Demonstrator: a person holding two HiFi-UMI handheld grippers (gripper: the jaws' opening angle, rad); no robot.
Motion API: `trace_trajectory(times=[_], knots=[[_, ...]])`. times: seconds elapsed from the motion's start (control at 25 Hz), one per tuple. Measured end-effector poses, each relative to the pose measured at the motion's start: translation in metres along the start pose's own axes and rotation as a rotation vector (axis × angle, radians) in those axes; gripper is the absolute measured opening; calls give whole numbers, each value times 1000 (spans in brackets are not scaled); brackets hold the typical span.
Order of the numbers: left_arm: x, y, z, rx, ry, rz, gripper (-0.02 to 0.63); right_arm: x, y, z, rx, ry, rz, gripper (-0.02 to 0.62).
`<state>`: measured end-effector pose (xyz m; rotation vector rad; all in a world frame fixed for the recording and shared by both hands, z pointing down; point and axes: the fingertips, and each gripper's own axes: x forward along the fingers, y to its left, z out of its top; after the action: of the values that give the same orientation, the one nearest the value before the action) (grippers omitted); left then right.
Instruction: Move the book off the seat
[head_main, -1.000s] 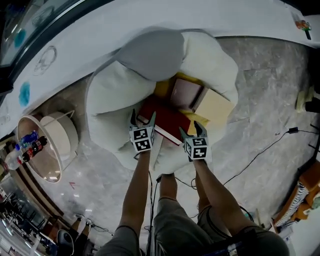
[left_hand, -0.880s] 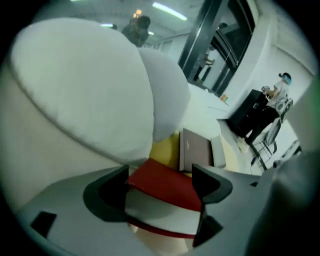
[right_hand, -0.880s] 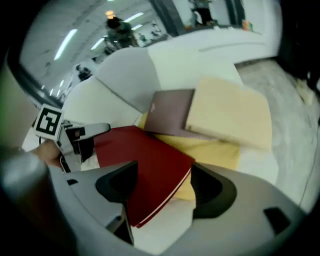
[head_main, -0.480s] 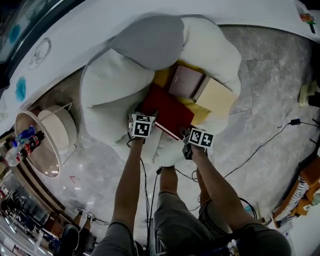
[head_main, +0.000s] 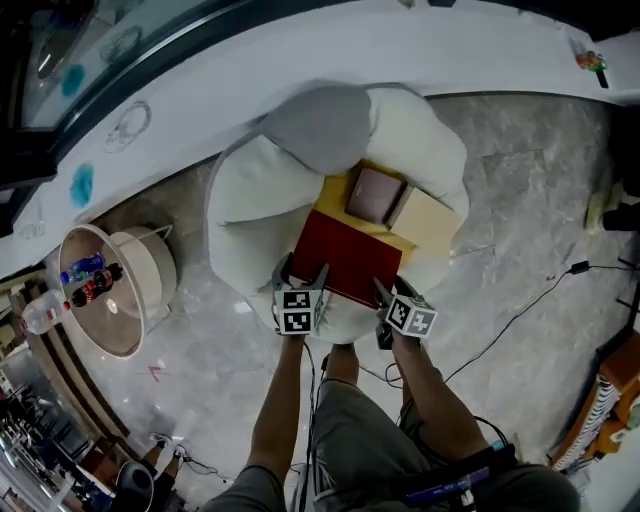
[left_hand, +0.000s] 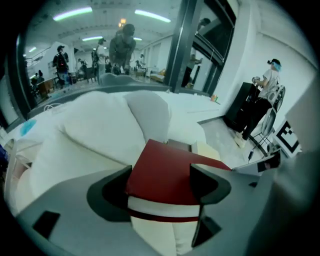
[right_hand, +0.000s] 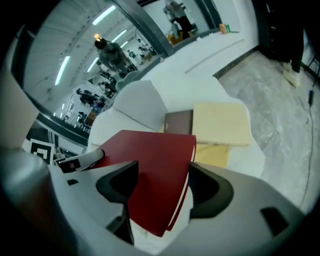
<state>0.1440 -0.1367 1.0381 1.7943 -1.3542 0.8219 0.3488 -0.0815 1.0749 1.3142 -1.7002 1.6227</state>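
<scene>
A red book (head_main: 345, 258) hangs by its near edge just above a white beanbag seat (head_main: 250, 200). My left gripper (head_main: 302, 268) is shut on the book's near left corner (left_hand: 170, 175); its jaws have just been closing with the book between them. My right gripper (head_main: 392, 288) is shut on the near right corner (right_hand: 150, 165), with one jaw on each side of the cover. Behind the red book a brown book (head_main: 375, 193) and a cream book (head_main: 428, 220) lie on a yellow one (head_main: 335, 190). A grey cushion (head_main: 315, 125) sits at the seat's back.
A round side table (head_main: 110, 290) with bottles stands on the marble floor left of the seat. A black cable (head_main: 520, 310) runs across the floor at the right. A white ledge (head_main: 300, 60) and glass wall lie behind the seat. People stand far off.
Both grippers have risen together with the red book, and its near edge has come up off the seat. The right gripper has rolled at the wrist.
</scene>
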Motion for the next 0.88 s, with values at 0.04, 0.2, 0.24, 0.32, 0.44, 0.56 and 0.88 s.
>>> trace_trajectory(times=[0.04,0.2,0.24,0.32,0.44,0.56,0.88], knots=[[-19,0,14,-15,-38,14,374,-15,15,15,-31,-29,9,314],[-96,7,97,-63,-231,77,373,-70,90,100,-173,-187,80,314],[-119,7,116,-78,-269,86,371,-89,111,118,-203,-223,95,314],[-167,7,152,-110,-339,102,371,-131,155,149,-249,-293,121,314],[-242,7,209,-139,-453,132,371,-196,223,192,-325,-394,170,314],[-312,3,276,-143,-583,148,370,-265,288,244,-409,-522,234,314],[-495,-41,380,-130,-863,148,370,-461,412,303,-602,-808,381,314]])
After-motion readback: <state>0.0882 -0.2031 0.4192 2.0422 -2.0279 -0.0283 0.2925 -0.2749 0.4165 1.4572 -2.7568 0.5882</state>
